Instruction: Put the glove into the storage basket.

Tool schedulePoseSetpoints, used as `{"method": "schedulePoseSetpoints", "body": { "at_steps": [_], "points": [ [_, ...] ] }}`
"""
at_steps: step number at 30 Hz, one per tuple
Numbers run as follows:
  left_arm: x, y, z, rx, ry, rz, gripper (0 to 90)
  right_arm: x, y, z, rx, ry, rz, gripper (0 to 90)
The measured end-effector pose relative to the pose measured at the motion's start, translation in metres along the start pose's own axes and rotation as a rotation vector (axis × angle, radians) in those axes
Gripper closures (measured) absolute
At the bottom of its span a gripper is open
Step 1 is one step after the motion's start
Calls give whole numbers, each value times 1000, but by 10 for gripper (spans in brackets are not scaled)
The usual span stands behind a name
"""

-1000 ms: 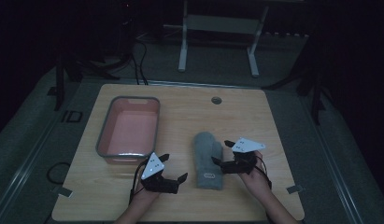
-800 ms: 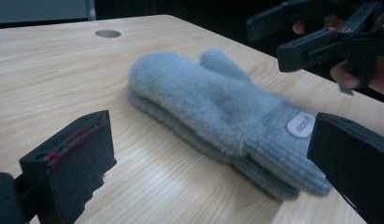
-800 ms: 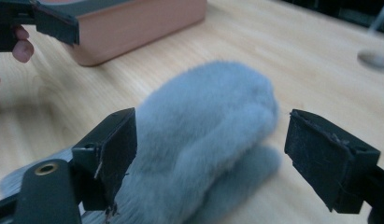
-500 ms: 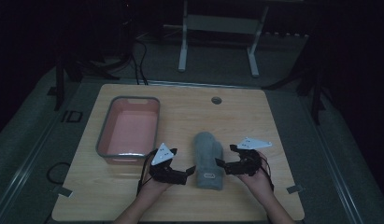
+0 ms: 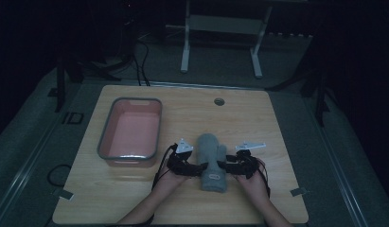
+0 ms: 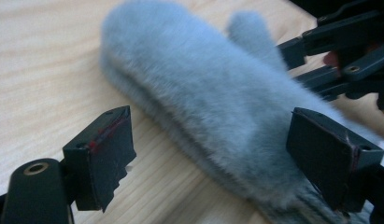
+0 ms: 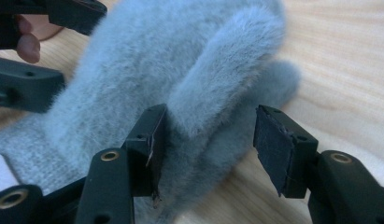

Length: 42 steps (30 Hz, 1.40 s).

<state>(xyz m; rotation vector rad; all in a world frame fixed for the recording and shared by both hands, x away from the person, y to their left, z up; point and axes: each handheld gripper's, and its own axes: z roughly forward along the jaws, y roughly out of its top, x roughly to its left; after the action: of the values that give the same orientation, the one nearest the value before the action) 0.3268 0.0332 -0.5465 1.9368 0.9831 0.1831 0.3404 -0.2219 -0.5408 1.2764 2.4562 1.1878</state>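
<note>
right gripper point(image 7: 206, 149): fingers closing, straddling thumb | grey mitten point(image 7: 133, 79) | wooden table point(image 7: 339, 51)

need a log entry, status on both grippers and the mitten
Left gripper and right gripper open, jaws just closing around grey mitten, no pinch yet. Mitten flat on table. Pink tray well aside.

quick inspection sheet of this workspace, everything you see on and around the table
surface: wooden table, round hole near its far edge.
job's things: grey fluffy mitten lying flat, cuff toward the person.
clutter: pink tray with grey rim, empty, left of the mitten.
grippers: left tongs at the mitten's left edge, jaws just closing, pads astride it but not pressing; right tongs around the thumb, jaws just closing, one pad against the fur, the other apart.
cables: black cable trails from the left tongs; more on the floor.
surroundings: dark room, white stand legs beyond the table.
</note>
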Motion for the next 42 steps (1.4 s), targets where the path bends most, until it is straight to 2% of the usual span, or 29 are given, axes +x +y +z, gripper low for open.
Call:
{"method": "schedulePoseSetpoints", "body": {
  "at_steps": [2,5,6,8,9,11,15,18,19,22,23,24,25,26,28,29,32,35,37,42],
  "points": [
    [3,0,3,18,6,-14,158,-4,-1,2,14,4,30,401],
    [6,-1,9,39,6,-28,163,-6,-2,5,39,14,39,375],
    [7,-2,11,45,-3,-34,163,-6,-2,5,41,16,41,361],
    [8,-2,15,57,-7,-38,163,-5,-2,7,48,22,15,349],
    [9,-1,16,65,-11,-39,163,-6,-2,8,51,30,17,369],
    [9,0,18,77,-10,-34,163,-10,-2,9,63,85,40,460],
    [9,4,26,103,-24,-34,162,-13,-4,8,83,122,33,643],
    [10,5,31,117,-38,-37,161,-14,-4,8,87,133,17,695],
    [9,6,33,122,-34,-29,161,-14,-3,8,93,127,2,709],
    [8,8,36,122,-36,-11,167,-13,-3,8,94,125,-1,717],
    [8,9,39,122,-49,0,167,-13,-2,8,95,122,-10,724],
    [8,10,40,125,-69,1,274,-12,-1,8,99,118,-19,743],
    [8,12,41,132,-90,-3,274,-12,-1,8,99,118,-19,743],
    [8,13,43,147,-135,-26,429,-12,-1,8,99,116,-18,755],
    [9,13,43,148,-144,-33,507,-13,-1,8,98,116,-17,763],
    [9,13,43,152,-158,-44,507,-13,-1,8,98,116,-17,763],
    [8,12,42,145,-177,-61,667,-10,-1,7,86,106,-35,779],
    [6,12,40,140,-167,-42,742,-9,-3,6,70,104,-38,792],
    [4,13,38,133,-165,-48,757,-8,-3,5,66,105,-37,798],
    [-1,21,27,124,-166,-24,786,-4,3,-7,36,126,-46,814]
  ]
}}
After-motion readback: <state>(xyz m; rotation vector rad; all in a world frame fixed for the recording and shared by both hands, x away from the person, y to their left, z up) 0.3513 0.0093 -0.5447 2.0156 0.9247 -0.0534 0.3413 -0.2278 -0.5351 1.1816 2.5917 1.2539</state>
